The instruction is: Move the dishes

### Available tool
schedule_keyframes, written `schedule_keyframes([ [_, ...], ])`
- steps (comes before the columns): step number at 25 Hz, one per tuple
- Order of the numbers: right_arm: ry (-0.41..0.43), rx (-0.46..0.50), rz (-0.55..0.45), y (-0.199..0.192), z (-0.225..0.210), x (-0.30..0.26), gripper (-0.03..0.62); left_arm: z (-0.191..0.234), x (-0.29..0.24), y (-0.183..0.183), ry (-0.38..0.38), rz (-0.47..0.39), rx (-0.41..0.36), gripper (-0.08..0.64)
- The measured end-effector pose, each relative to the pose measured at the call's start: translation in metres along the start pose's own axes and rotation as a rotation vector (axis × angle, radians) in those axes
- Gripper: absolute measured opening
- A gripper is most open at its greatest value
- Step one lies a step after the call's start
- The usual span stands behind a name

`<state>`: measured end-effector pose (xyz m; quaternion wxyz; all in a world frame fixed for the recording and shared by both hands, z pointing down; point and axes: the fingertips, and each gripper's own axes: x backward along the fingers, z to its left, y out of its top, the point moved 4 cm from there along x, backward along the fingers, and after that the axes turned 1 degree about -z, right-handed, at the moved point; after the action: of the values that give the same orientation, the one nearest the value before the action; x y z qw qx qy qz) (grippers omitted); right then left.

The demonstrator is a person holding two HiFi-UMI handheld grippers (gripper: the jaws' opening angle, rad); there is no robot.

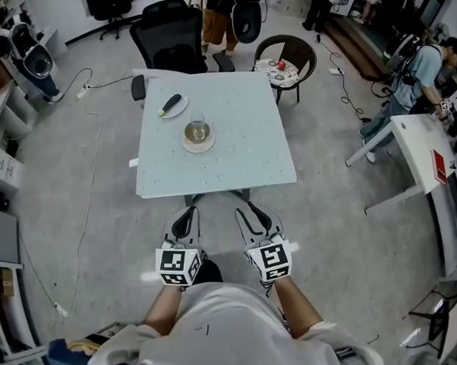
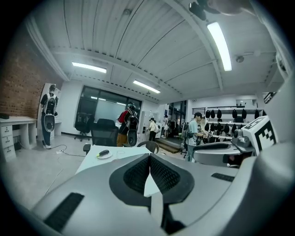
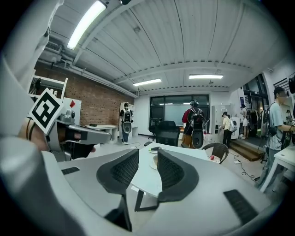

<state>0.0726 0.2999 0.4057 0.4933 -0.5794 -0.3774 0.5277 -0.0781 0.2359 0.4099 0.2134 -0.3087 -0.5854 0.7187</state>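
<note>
done: nothing yet, no dish is touched | dishes: plate point(image 1: 180, 109) with a dark veggie point(image 1: 171, 103) and saucer point(image 1: 197, 147) with a glass point(image 1: 197, 127), both on the table point(image 1: 246, 148), left side | left gripper point(image 1: 186, 212): jaws pressed together, nothing held | right gripper point(image 1: 253, 215): jaws apart, nothing held | both are held just short of the table's near edge | left to do: both dishes are to be picked up and moved

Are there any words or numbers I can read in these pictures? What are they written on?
No words or numbers can be read anywhere.
The marker cube on the left gripper and the one on the right gripper: black-and-white square patterns only, no letters.
The red box on the side desk: any print is too small to read.
</note>
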Motion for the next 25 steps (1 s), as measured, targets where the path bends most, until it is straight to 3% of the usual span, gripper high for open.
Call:
schedule_keyframes([
  [7, -0.036, -0.007, -0.002, 0.022, -0.006, -0.085, 0.129, 0.072, -0.058, 0.023, -0.058, -0.013, -0.028, 0.02],
  [13, -0.045, -0.043, 0.024, 0.027, -0.015, -0.144, 0.144, 0.116, -0.092, 0.021, -0.073, 0.025, 0.004, 0.02],
  [25, 0.118, -0.044, 0.086, 0.012, -0.079, -0.245, 0.181, 0.158, -0.176, 0.004, 0.064, 0.103, 0.065, 0.02],
])
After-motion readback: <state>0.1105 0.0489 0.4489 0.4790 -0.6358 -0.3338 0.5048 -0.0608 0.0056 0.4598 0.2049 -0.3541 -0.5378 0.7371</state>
